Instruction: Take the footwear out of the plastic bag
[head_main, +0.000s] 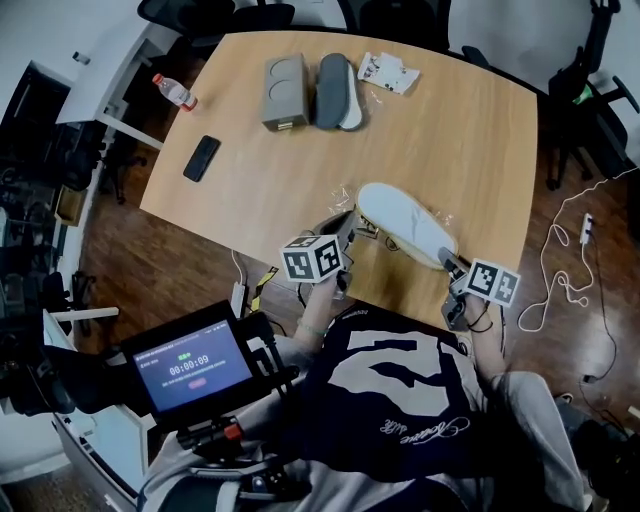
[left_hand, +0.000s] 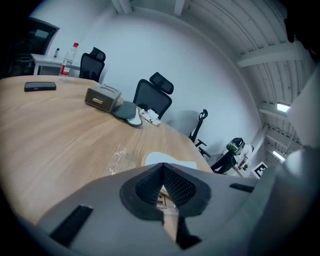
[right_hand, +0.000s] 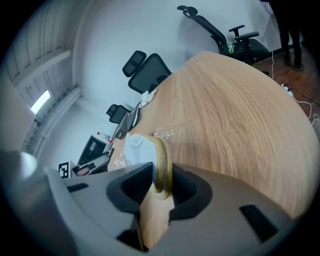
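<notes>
A white slipper (head_main: 405, 225) with a tan sole edge (right_hand: 162, 165) lies near the table's front edge, heel towards me. My right gripper (head_main: 452, 268) is shut on its heel, which fills the gap between the pads in the right gripper view, right gripper (right_hand: 159, 174). A clear plastic bag (head_main: 346, 200) lies crumpled at the slipper's toe end, its film (left_hand: 118, 154) on the wood. My left gripper (head_main: 345, 240) sits at that end; in the left gripper view the left gripper (left_hand: 163, 168) has its pad tips together on thin printed film, the white slipper (left_hand: 170, 161) just beyond.
At the table's far side stand a grey box (head_main: 285, 92), a dark pair of slippers (head_main: 336, 90) and a white packet (head_main: 388, 72). A black phone (head_main: 202, 158) and a bottle (head_main: 175, 92) lie left. Office chairs ring the wooden table (head_main: 470, 130). Cables trail on the floor right.
</notes>
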